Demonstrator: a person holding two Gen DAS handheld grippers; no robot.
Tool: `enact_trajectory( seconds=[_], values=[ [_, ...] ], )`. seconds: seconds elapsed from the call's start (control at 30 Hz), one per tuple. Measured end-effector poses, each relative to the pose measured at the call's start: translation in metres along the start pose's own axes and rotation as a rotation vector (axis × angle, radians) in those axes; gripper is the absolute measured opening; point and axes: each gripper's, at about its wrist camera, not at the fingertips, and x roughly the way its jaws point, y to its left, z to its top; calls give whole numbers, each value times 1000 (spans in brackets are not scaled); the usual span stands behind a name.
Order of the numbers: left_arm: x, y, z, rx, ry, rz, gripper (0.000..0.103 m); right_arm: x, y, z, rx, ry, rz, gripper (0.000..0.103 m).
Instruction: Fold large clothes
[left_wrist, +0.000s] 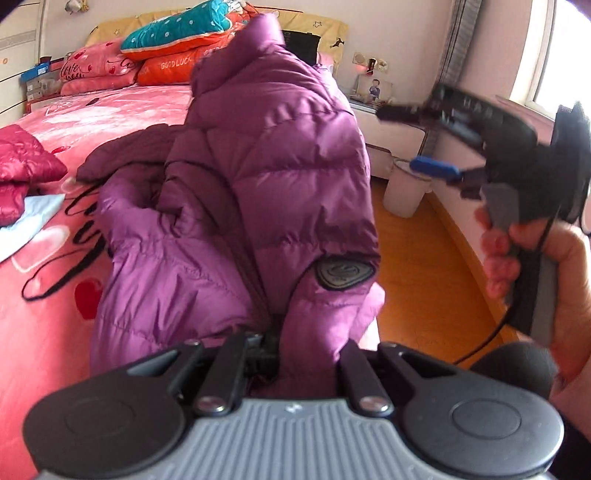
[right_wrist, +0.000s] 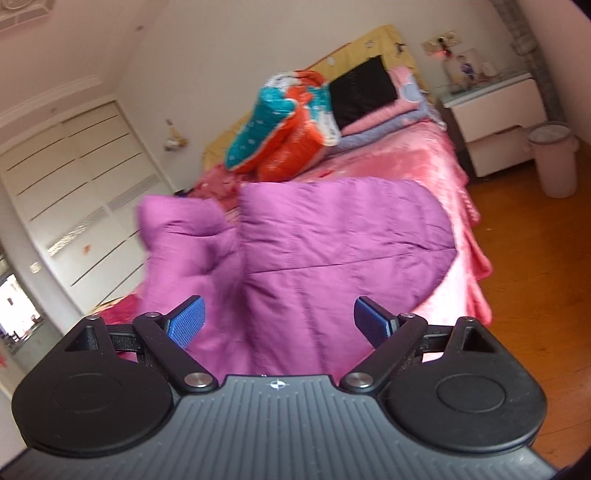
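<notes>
A purple down jacket (left_wrist: 280, 166) hangs bunched up over the pink bed (left_wrist: 129, 107), with a dark round badge on its sleeve. My left gripper (left_wrist: 303, 354) is shut on a fold of the jacket near the sleeve; the fabric hides its fingertips. In the left wrist view, a hand at the right holds my right gripper (left_wrist: 413, 142) open and clear of the jacket. The right wrist view shows the right gripper (right_wrist: 279, 325) with its blue pads (right_wrist: 186, 325) wide apart and nothing between them, the jacket (right_wrist: 332, 251) just beyond.
A folded red jacket (left_wrist: 22, 166) and a pale blue cloth (left_wrist: 33, 218) lie at the bed's left. Stacked quilts and pillows (left_wrist: 177, 40) sit at the headboard. A white bin (left_wrist: 404, 192) and nightstand (right_wrist: 495, 107) stand on the wooden floor (right_wrist: 535, 295). A wardrobe (right_wrist: 74, 206) lines the far wall.
</notes>
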Motion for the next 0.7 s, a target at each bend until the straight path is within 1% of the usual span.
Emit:
enact_trajectory(
  seconds=[0.1, 0.23, 0.33, 0.43, 0.47, 0.53, 0.57, 0.6, 0.7],
  values=[
    [-4, -1, -3, 2, 8, -4, 4, -7, 20, 3, -42, 0, 8, 103],
    [-6, 5, -6, -10, 8, -9, 5, 0, 40, 6, -66, 37, 52, 103],
    [-11, 9, -9, -19, 0, -9, 5, 20, 53, 2, -96, 81, 12, 103],
    [-15, 11, -16, -30, -10, -9, 5, 34, 52, -1, -59, 125, -4, 103],
    [-17, 13, -18, -36, -12, -8, 5, 40, 49, -2, -38, 140, -17, 101],
    [-22, 15, -23, -44, -16, -7, 5, 47, 41, -5, 41, 177, 15, 73],
    [-25, 14, -25, -45, -18, -6, 5, 49, 38, -6, 88, 185, 45, 67],
    [-27, 13, -26, -45, -22, -4, 5, 47, 40, -7, 117, 188, 64, 57],
    [-32, 14, -30, -49, -32, 1, 5, 46, 51, -10, 120, 196, 78, 40]
  ],
)
